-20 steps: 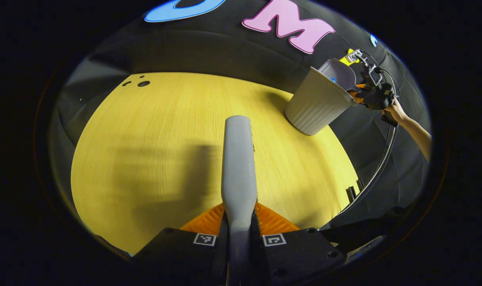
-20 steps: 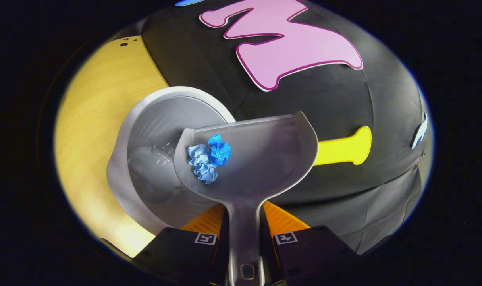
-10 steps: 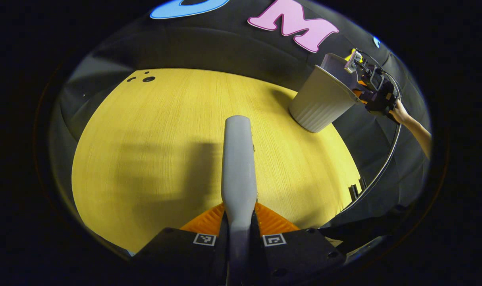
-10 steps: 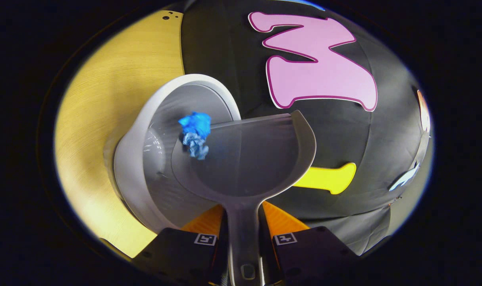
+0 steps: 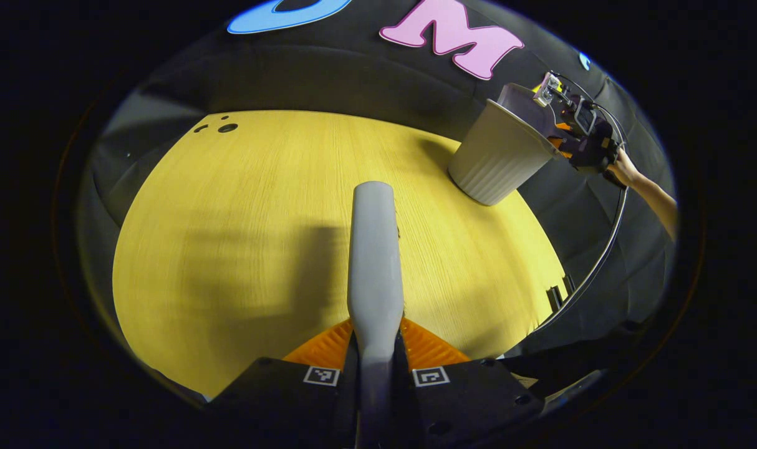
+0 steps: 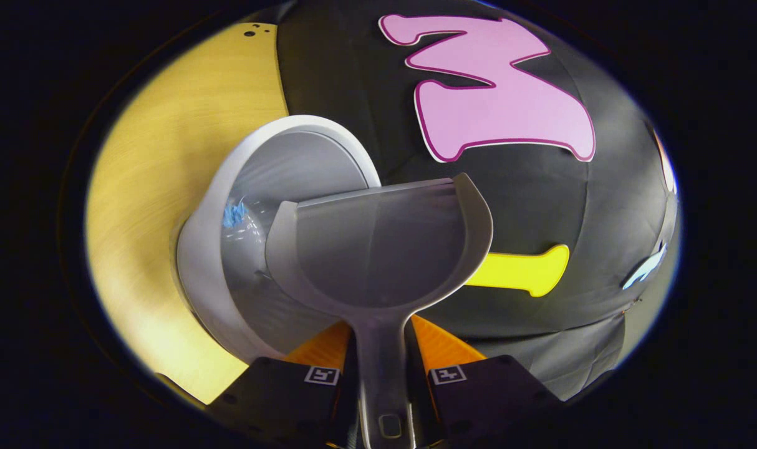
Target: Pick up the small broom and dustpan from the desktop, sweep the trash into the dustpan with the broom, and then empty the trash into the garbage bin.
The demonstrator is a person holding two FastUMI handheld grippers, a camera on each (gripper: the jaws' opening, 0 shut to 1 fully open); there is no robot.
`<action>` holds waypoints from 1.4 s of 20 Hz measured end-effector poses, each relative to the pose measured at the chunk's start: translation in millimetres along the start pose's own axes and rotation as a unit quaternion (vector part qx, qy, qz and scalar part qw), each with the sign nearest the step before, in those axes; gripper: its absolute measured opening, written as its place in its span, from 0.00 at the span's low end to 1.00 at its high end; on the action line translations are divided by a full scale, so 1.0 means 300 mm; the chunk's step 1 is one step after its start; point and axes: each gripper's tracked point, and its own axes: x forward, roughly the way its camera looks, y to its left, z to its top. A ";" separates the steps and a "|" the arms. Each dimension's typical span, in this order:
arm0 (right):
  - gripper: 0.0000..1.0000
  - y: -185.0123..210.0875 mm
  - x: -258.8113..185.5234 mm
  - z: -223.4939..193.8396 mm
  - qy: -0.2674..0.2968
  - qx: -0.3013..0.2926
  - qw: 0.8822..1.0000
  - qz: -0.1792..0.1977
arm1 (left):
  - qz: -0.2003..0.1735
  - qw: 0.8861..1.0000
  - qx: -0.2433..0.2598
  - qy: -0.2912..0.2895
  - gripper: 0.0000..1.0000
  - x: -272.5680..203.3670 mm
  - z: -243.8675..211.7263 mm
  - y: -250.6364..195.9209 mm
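The right gripper pinches the grey plastic dustpan, tipped over the white ribbed bin at nine o'clock so the blue scrap drops inside; the left gripper clamps the grey broom handle, parked clear.

My left gripper: black blocks, orange ribbed fingers, two small square tags, round screws. My right gripper: same look.

empty grey dustpan tilted over white bin, blue trash inside

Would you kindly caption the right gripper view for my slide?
Right gripper tips the emptied dustpan over the garbage bin, blue trash inside.
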 end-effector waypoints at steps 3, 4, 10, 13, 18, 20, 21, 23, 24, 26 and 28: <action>0.38 0.006 -0.012 -0.002 0.007 0.055 0.998 0.020 | 0.012 1.000 -0.010 0.007 0.28 -0.012 -0.010 0.019; 0.38 0.013 -0.019 -0.001 0.009 0.087 0.996 0.031 | 0.019 1.000 -0.008 0.008 0.28 -0.020 -0.006 0.028; 0.38 -0.052 -0.104 0.044 0.003 0.249 0.967 0.057 | 0.046 0.998 -0.021 -0.026 0.28 -0.089 0.078 0.065; 0.38 -0.139 -0.156 0.076 -0.006 0.341 0.937 0.069 | 0.058 0.997 -0.015 -0.048 0.31 -0.139 0.129 0.069; 0.38 -0.218 -0.196 0.101 -0.025 0.434 0.898 0.075 | 0.058 0.996 -0.013 -0.064 0.25 -0.181 0.157 0.056; 0.38 -0.235 -0.221 0.127 -0.046 0.458 0.883 0.087 | 0.055 0.996 -0.014 -0.070 0.28 -0.189 0.159 0.038; 0.38 -0.243 -0.224 0.143 -0.056 0.471 0.875 0.098 | 0.055 0.996 -0.014 -0.074 0.28 -0.189 0.160 0.026; 0.38 -0.237 -0.223 0.161 -0.074 0.497 0.855 0.125 | 0.056 0.995 -0.018 -0.081 0.28 -0.194 0.155 0.026; 0.38 -0.226 -0.222 0.177 -0.082 0.512 0.844 0.141 | 0.058 0.995 -0.020 -0.084 0.28 -0.197 0.150 0.029; 0.38 -0.200 -0.246 0.217 -0.094 0.540 0.817 0.181 | 0.061 0.994 -0.025 -0.088 0.28 -0.191 0.132 0.042; 0.38 -0.153 -0.248 0.233 -0.094 0.552 0.798 0.223 | 0.070 0.994 -0.023 -0.083 0.28 -0.181 0.102 0.064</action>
